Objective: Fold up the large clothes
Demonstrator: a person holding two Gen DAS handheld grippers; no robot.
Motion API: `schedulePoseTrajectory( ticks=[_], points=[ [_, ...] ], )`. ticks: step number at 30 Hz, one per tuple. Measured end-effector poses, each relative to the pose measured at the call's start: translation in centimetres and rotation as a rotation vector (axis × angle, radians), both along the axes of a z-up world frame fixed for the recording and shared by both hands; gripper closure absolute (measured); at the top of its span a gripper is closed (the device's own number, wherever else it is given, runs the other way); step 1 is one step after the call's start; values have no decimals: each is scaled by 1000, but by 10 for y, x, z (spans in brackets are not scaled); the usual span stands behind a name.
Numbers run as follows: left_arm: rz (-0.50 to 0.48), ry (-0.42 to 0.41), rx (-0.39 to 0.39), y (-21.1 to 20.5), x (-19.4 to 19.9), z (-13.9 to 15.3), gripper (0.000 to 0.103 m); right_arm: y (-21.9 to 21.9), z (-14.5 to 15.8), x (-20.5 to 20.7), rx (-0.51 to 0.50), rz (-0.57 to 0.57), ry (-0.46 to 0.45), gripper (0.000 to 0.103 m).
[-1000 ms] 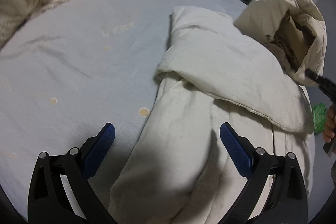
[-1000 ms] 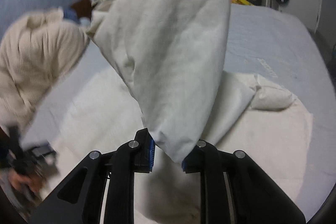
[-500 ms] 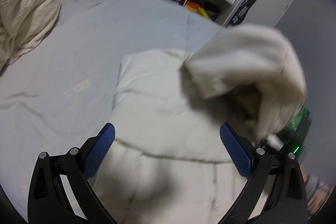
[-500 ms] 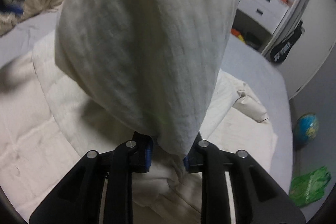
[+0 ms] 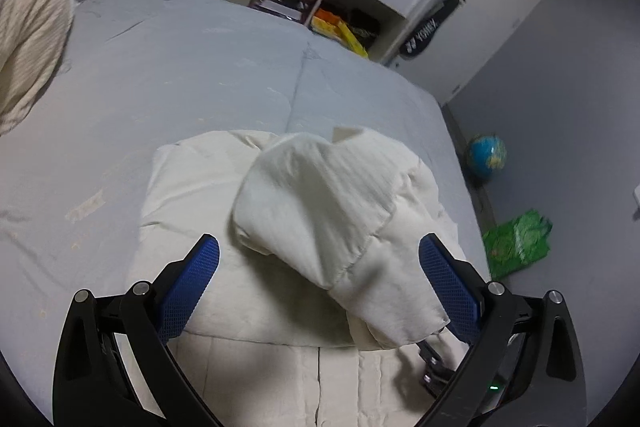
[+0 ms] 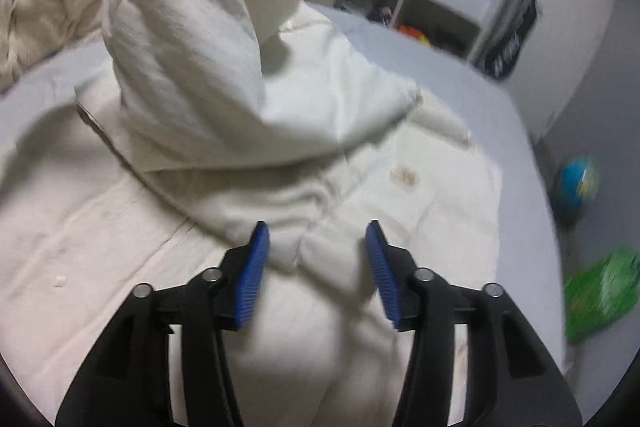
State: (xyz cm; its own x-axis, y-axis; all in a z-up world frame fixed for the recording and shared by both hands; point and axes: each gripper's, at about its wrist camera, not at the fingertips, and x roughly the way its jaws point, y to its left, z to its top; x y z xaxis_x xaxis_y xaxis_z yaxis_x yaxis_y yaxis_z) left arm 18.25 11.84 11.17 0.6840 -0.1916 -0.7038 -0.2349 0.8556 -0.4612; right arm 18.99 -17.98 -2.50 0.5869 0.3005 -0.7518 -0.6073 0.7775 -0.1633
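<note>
1. The cream padded coat (image 5: 248,195) lies on the pale blue bed (image 5: 168,75), soft and quilted, with stitched seams; its length runs away from me toward the far shelves.
2. A puffy, rounded fold of it (image 6: 192,67) humps up over the flat body, fabric finely ribbed.
3. My left gripper (image 5: 320,283) fingers spread wide above the coat, holding nothing.
4. My right gripper (image 6: 316,267) fingers stand parted either side of a bunched edge, not gripping it.

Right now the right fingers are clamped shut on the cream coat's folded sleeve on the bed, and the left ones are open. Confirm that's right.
Not quite. The right gripper is open: the right wrist view shows its blue fingers spread apart, the cream coat's folded sleeve lying between them unclamped on the bed. The left gripper is open, as stated.
</note>
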Motion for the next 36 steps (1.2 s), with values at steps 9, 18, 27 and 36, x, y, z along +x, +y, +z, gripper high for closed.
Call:
schedulePoseTrajectory(
  ticks=[9, 18, 27, 36],
  points=[
    [-37, 12, -6, -21, 20, -8, 7, -58, 10, -14, 543, -290, 486, 34],
    [-165, -58, 116, -43, 11, -5, 62, -59, 0, -18, 842, -427, 730, 33],
    [-171, -66, 93, -44, -18, -17, 81, -28, -11, 11, 1083, -521, 923, 28],
    [-167, -38, 28, -43, -41, -38, 87, 16, -34, 42, 1279, -645, 1111, 29]
  ],
)
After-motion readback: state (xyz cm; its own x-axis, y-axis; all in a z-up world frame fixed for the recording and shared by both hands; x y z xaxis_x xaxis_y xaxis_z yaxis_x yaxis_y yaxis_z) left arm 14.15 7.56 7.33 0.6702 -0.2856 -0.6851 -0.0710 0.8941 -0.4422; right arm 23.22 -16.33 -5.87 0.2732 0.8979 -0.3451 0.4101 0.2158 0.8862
